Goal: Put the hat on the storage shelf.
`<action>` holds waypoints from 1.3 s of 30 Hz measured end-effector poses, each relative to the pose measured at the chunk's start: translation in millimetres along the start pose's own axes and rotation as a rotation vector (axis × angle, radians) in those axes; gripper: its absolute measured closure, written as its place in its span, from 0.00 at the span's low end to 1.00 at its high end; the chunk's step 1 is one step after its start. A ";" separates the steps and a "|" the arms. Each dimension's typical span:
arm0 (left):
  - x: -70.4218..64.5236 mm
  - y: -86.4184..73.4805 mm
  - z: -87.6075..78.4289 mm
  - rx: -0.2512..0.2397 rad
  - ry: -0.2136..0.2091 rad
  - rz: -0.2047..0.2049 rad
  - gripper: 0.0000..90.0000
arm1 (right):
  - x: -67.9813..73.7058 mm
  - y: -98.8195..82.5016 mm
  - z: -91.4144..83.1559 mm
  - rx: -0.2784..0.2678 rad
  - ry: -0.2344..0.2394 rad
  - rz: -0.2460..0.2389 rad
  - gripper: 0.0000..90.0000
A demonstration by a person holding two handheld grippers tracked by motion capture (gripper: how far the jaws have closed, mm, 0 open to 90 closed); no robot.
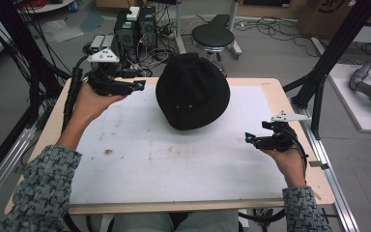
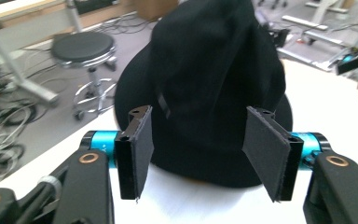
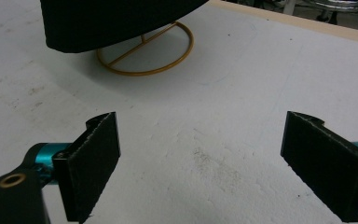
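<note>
Black felt-like fabric makes up the hat, which sits toward the far middle of the white surface, raised on a thin gold wire stand whose round base ring rests flat on the white sheet under the brim. The hat is the landmark here.

The left gripper is held just to the left of the hat, near its brim but not touching it, jaws pointing toward it. In the left gripper view the two black pads stand wide apart, with the hat's crown and brim framed between them and nothing clamped.

The right gripper is held to the right of the hat and nearer the person, clearly apart from the brim, above the bare white sheet. In the right gripper view its jaws are spread wide with nothing between them, and the hat's lower edge and the stand lie ahead of them.

Beyond the hat, off the far edge of the surface, a round black stool stands on the floor among cables.
</note>
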State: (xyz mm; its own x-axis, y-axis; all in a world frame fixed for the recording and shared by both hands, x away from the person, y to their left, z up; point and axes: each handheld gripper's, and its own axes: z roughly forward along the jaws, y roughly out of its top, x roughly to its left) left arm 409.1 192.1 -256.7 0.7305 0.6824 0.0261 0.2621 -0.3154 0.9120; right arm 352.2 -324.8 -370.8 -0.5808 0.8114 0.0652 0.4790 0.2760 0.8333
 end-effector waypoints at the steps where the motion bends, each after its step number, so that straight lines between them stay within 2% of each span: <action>1: 0.1 -7.0 -4.6 0.000 0.009 -0.001 0.46 | 0.3 0.4 0.5 -0.004 0.002 -0.004 0.13; 5: -0.4 -33.6 -20.0 0.004 0.048 -0.005 0.44 | 1.0 1.2 2.7 -0.002 0.009 -0.002 0.13; 11: -1.2 -68.4 -36.6 0.005 0.095 -0.038 0.42 | 0.9 2.4 5.3 -0.005 0.013 -0.002 0.13; 15: -1.3 -89.9 -45.6 -0.018 0.111 -0.071 0.40 | 0.8 2.8 6.7 -0.003 0.016 -0.005 0.13; 20: -0.1 -113.7 -52.3 -0.023 0.127 -0.101 0.39 | 0.9 3.0 8.2 -0.001 0.016 -0.008 0.13; 23: -0.8 -125.2 -56.4 -0.028 0.134 -0.122 0.38 | 1.3 3.0 8.7 0.002 0.017 -0.008 0.13; 30: -6.6 -145.3 -60.6 -0.029 0.156 -0.136 0.36 | 1.2 3.2 10.4 0.007 0.017 -0.005 0.13; 32: -9.7 -150.1 -60.4 -0.032 0.170 -0.140 0.33 | 0.4 3.7 12.5 0.012 0.017 -0.008 0.13; 39: -14.4 -163.8 -60.3 0.001 0.175 -0.140 0.31 | 1.1 5.3 14.6 0.018 0.013 -0.009 0.13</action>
State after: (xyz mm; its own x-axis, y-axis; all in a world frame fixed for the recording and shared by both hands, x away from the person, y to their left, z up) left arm 317.7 273.7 -381.7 0.5665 0.8235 -0.0304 0.3542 -0.2100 0.9113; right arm 363.8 -315.0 -374.3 -0.5938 0.8020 0.0646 0.4852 0.2928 0.8239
